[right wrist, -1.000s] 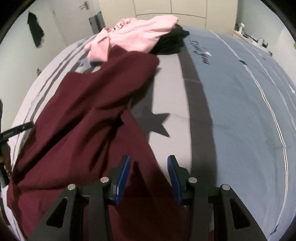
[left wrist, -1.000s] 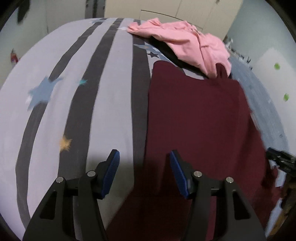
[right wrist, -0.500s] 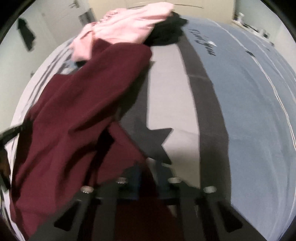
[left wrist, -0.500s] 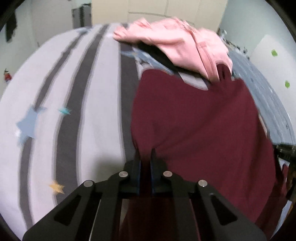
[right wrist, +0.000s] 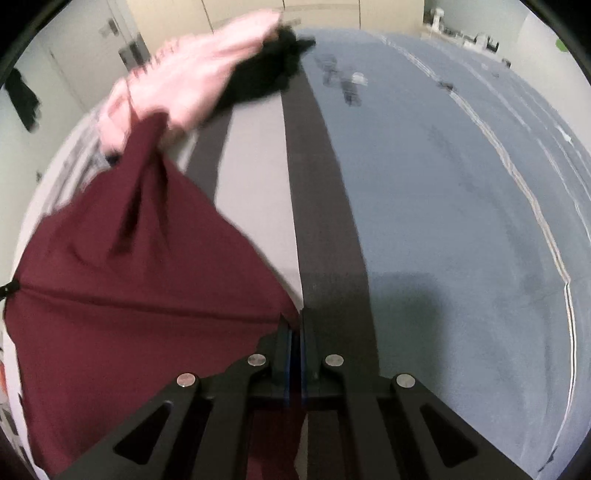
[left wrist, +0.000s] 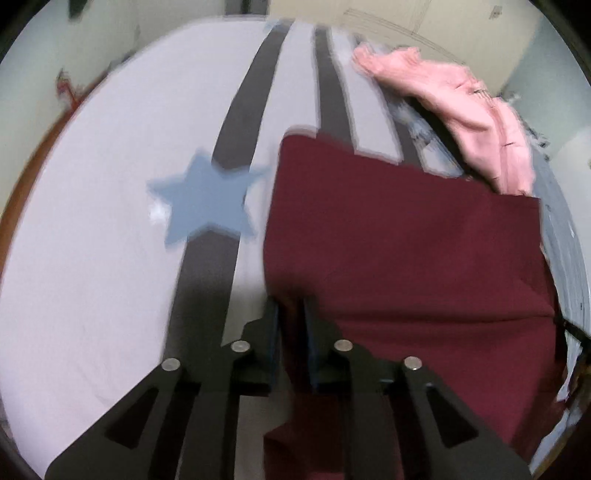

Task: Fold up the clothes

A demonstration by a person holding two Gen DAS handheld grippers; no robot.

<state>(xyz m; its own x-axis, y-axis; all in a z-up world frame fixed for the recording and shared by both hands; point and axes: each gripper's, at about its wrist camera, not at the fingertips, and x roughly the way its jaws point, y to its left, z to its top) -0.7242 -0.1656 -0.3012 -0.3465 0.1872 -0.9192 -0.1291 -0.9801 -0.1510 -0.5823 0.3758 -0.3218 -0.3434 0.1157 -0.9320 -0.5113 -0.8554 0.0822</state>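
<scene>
Maroon garment (left wrist: 406, 258) is spread over the near part of the striped bedspread (left wrist: 110, 221), its near edge pinched at two spots. Left gripper (left wrist: 290, 325) has its jaws nearly together with maroon cloth between them; right gripper (right wrist: 295, 332) is clamped tight on another bit of that edge. No finished fold shows yet, so the task looks barely begun. Pink garment (left wrist: 472, 110) and a black one (right wrist: 266, 77) lie unfolded at the far end.

This is looking like a bedroom at home, where a big bed (left wrist: 110, 177) wearing a star-and-stripe sheet is holding loose clothes (right wrist: 192, 77), with cream closet doors (right wrist: 243, 11) standing behind it.
</scene>
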